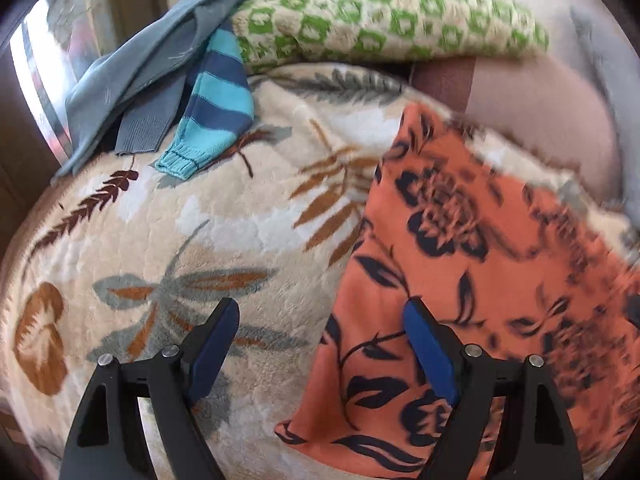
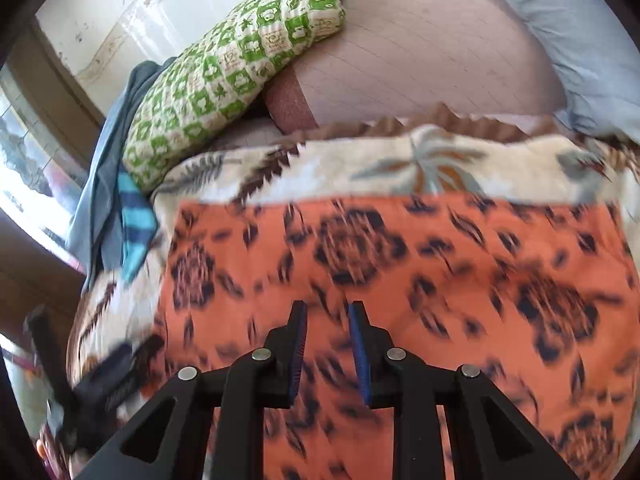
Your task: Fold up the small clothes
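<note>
The orange floral garment (image 1: 460, 280) lies spread on the leaf-patterned blanket (image 1: 200, 220), which serves as the reference surface. No completed fold is visible on it in either view, so the fold appears to be at an early stage; motion blur prevents confirming its exact layering. The left gripper (image 1: 320, 320) hangs over the garment's left edge with its jaws wide apart and nothing between them. The right gripper (image 2: 328, 320) hangs over the middle of the garment (image 2: 400, 280) with jaws parted by a narrow gap; no fabric is seen between them. At the blanket's far left corner, a striped blue knit (image 1: 216, 100) and grey-blue garments (image 1: 140, 64) lie in a loose heap against the green checked pillow (image 1: 380, 12); these appear unfolded and remain to be processed.
</note>
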